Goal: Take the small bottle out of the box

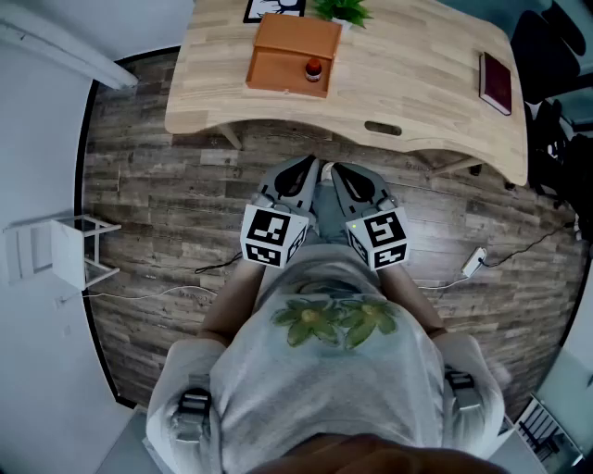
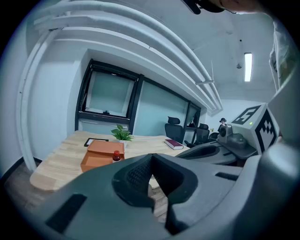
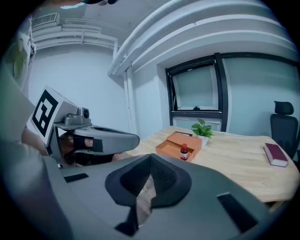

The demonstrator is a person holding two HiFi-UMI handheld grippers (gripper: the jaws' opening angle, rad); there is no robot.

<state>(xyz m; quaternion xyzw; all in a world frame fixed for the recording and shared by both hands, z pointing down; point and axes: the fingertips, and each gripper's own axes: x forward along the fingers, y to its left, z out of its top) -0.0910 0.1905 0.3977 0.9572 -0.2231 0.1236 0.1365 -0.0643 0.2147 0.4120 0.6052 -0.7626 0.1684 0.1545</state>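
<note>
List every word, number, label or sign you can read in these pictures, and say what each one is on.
No words or numbers can be read anywhere.
Label on the small bottle: too small to read.
Cover of the dark red book: no legible print.
Black-framed sheet behind the orange box: black-and-white print, too blurred to read.
Faces of the marker cubes: square black-and-white patterns only, no letters.

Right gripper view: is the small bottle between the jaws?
No, the right gripper is shut, empty; the small bottle stands away at the orange box.
</note>
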